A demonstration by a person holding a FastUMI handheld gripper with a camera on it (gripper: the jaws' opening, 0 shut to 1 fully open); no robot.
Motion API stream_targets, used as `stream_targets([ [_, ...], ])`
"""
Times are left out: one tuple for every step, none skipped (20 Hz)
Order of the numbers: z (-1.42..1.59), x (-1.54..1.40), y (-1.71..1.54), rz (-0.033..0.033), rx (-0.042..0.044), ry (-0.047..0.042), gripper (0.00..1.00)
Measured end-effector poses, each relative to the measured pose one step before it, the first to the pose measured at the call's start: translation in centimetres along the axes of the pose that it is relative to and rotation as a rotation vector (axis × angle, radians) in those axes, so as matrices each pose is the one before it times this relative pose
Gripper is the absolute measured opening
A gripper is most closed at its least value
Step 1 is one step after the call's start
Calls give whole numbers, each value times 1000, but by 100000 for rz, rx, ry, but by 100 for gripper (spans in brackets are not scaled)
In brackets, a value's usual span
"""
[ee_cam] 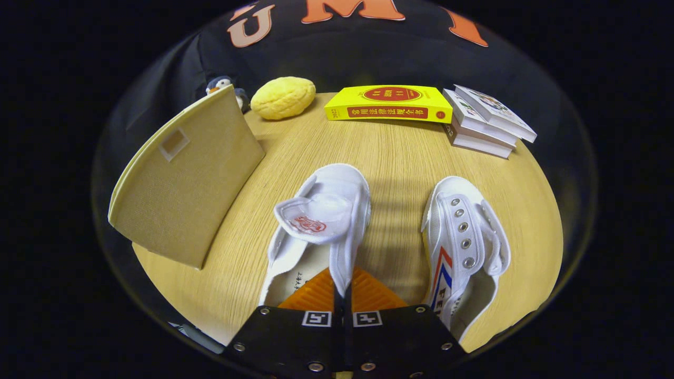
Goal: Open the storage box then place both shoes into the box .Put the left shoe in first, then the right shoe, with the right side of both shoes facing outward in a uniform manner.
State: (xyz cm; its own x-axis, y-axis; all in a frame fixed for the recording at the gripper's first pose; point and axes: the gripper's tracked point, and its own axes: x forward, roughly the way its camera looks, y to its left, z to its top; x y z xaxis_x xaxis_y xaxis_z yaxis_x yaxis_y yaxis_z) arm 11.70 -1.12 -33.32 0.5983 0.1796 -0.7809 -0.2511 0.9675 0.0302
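Canvas: both shoes are white, soft and, I judge, light; the sides will fold under a pinch.
Left shoe [321, 221]: near centre of the table [395, 152], tongue flopped up.
Gripper [342, 287]: fingers together, clamped on that shoe's right side wall.
Right shoe [466, 247]: apart, to the right.
Box [184, 179]: left, its fabric lid looks closed.
Hold: the stiffer collar edge seems safest.

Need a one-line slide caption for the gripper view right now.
Claw shut on the near shoe's side wall; second shoe alongside, box beyond, on the table.
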Motion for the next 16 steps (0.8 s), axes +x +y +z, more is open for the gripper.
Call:
stream_targets([
  [727, -387, 103, 1557, 1437, -3103, 0],
  [849, -318, 246, 1507, 1681, -3717, 0],
  [560, -174, 158, 1028, 1873, -1212, 0],
  [176, -234, 233, 1586, 2006, -320, 0],
  [497, -233, 391, 1525, 2333, -1249, 0],
  [338, -182, 283, 347, 737, -1017, 0],
  [148, -343, 160, -82, -502, -83, 0],
  [112, -380, 149, -704, 36, -722, 0],
  [238, -298, 242, -692, 830, -946, 0],
  [143, -365, 310, -615, 1164, -867, 0],
  [197, -288, 211, -788, 1668, -828, 0],
  [275, -327, 339, -977, 1384, -1046, 0],
  [381, -424, 254, -1381, 922, -1637, 0],
  [386, -399, 327, -1235, 788, -1454, 0],
  [336, -410, 344, -1431, 1273, -1882, 0],
  [503, -424, 207, -1438, 2439, -1569, 0],
])
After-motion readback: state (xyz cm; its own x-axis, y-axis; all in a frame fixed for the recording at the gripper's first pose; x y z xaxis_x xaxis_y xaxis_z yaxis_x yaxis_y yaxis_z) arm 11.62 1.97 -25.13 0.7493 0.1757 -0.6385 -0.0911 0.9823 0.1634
